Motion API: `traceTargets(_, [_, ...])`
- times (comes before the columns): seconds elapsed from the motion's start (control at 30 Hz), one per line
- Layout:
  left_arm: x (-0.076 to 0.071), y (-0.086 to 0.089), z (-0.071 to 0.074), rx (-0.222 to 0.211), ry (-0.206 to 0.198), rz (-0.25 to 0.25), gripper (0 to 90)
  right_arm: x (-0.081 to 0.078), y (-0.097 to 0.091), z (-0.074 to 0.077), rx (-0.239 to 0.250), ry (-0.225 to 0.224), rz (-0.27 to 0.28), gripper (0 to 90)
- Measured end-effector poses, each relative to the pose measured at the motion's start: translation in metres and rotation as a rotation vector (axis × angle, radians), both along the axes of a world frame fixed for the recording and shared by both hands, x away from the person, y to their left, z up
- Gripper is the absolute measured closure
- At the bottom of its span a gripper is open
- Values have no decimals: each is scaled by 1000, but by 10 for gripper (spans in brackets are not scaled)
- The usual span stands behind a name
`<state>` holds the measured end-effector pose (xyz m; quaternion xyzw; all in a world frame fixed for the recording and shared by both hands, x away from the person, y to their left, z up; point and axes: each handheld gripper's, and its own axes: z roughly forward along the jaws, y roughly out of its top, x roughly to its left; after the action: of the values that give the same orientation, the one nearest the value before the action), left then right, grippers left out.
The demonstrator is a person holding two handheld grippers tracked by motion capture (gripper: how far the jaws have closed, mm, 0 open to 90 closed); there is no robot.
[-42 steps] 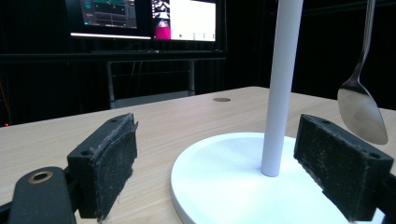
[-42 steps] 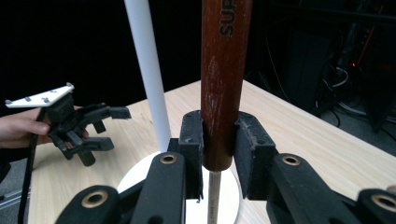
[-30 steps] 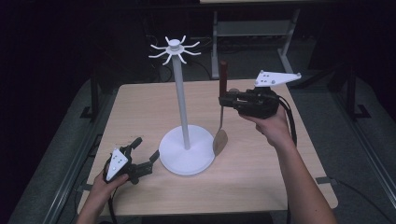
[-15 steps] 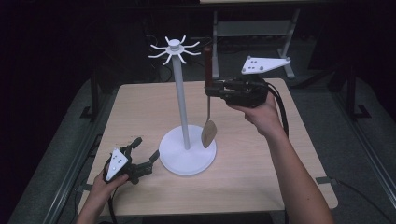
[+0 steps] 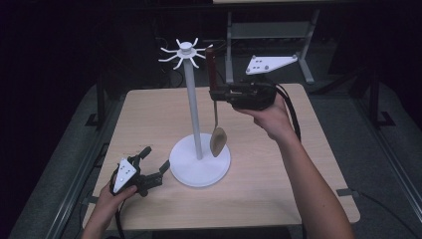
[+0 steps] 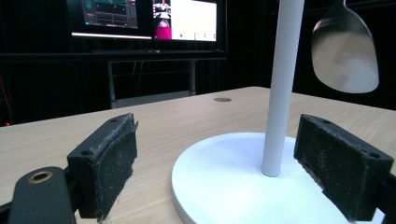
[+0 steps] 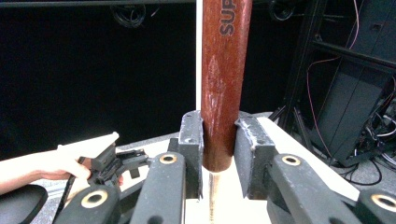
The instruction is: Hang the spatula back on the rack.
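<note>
Overhead, right gripper (image 5: 215, 93) holds the brown-handled metal spatula (image 5: 217, 141) upright at 1 o'clock of the white hook stand (image 5: 193, 119); left gripper (image 5: 149, 167) sits at the base's 8 o'clock. Left gripper view: jaws apart, straddling the base rim. Right gripper view: pads (image 7: 192, 140) clamped on the spatula's handle.

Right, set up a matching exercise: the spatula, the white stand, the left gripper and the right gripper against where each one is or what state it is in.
Things:
1. spatula
2. white stand
3. left gripper
4. right gripper

States:
A. open, low beside the stand's base
B. upright on the wooden table
C. hanging blade-down above the table
D. clamped on a red-brown handle

Pairs: 1-C, 2-B, 3-A, 4-D
</note>
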<state>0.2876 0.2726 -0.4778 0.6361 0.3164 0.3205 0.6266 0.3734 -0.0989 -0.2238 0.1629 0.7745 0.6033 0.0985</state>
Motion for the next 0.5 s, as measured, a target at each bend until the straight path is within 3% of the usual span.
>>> traceTargets(0.5, [1,0,0,-5,-7,-1,126,5,13,-1,-2,11,19,726])
